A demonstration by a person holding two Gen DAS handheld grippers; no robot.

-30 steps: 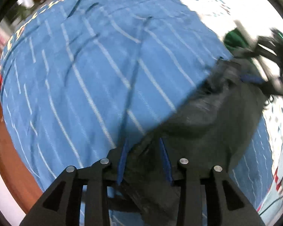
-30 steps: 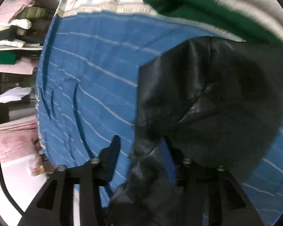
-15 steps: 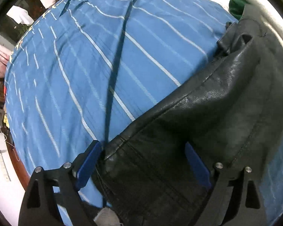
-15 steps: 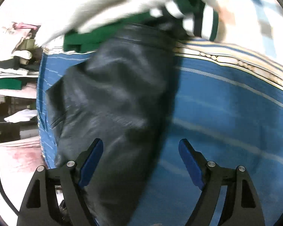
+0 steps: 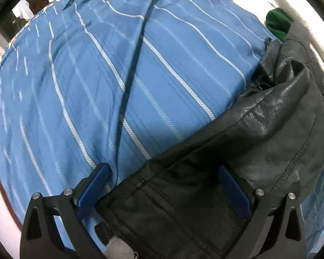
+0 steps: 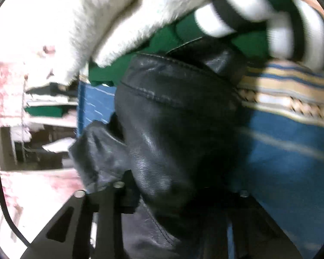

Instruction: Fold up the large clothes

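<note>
A black leather garment point(image 5: 237, 151) lies on the blue striped bedsheet point(image 5: 118, 75). My left gripper point(image 5: 162, 185) is open, its blue pads point(image 5: 92, 185) spread wide, with the garment's hem lying between them. In the right wrist view the same black leather garment point(image 6: 172, 129) bulges over my right gripper point(image 6: 179, 196) and hides its fingertips, so I cannot tell how the jaws stand.
A green garment point(image 5: 278, 23) lies at the far end of the bed. A white fuzzy garment point(image 6: 118, 17) and a green one with black and white stripes point(image 6: 248, 21) lie above the leather. Shelves with folded clothes point(image 6: 43, 108) stand at the left.
The left gripper opened from its grip on the leather and stays open. The right gripper opened, then pushed forward into the leather, which now covers its fingers.
</note>
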